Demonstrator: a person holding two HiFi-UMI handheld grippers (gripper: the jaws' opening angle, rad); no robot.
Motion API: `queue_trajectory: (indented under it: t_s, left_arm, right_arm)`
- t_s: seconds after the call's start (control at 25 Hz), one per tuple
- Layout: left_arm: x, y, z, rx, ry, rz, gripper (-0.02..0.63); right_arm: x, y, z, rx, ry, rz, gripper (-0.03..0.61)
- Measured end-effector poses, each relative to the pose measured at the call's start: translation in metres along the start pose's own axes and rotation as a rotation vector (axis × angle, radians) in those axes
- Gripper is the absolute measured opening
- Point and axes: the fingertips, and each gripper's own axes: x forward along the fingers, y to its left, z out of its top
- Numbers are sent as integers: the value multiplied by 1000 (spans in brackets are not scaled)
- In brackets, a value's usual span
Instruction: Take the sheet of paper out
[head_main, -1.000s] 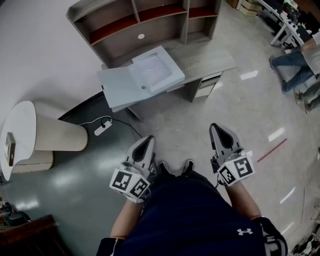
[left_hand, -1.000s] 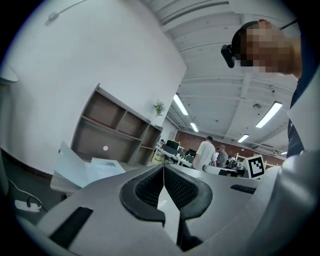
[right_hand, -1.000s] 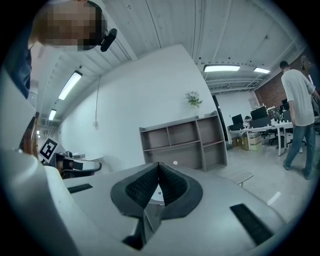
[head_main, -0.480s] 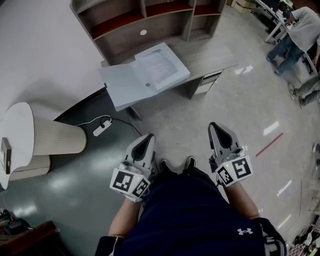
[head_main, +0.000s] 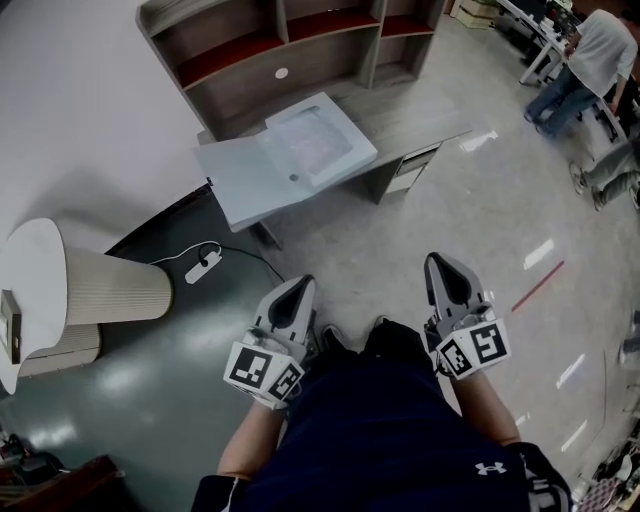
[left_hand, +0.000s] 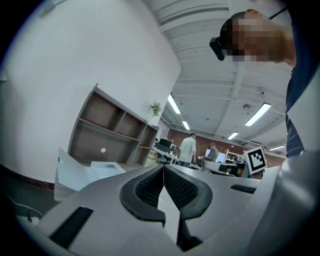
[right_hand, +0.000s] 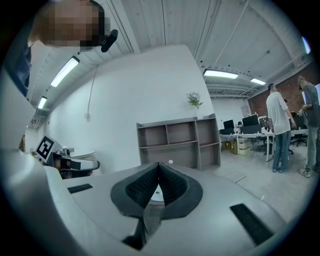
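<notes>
A white scanner stands on the grey desk with its lid swung open to the left. A pale sheet of paper lies on its glass. Both grippers hang well short of the desk, over the floor in front of the person's legs. My left gripper points toward the desk with its jaws shut and empty. My right gripper is likewise shut on nothing. In the left gripper view, the scanner shows beyond the shut left gripper. The right gripper view has the right gripper below the shelf unit.
A shelf unit rises behind the desk. A ribbed beige cylinder with a white round top stands at the left. A power strip and cable lie on the dark floor. People stand at desks at the far right.
Both grippers sit slightly lower in the head view and stay shut. The person's shoes have slipped out of sight. A person in the background has walked to the upper right.
</notes>
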Motion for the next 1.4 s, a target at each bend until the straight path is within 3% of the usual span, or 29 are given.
queue_trajectory:
  t_s: [0.24,0.44,1.0,1.4]
  left_arm:
    - [3,15,-1,-7,7,23,14]
    - [30,31,5,10,18,65,14]
    - [171,87,38,29,20,230,14]
    - [225,107,44,47,29,307,14]
  right_arm:
    - [6,-5,-10,17,24,-16,12]
    - [38,-25,-13,41,19,25,12]
    - [176,-125,11,78,10,197,12]
    - [228,-177,19,90,10,245,12]
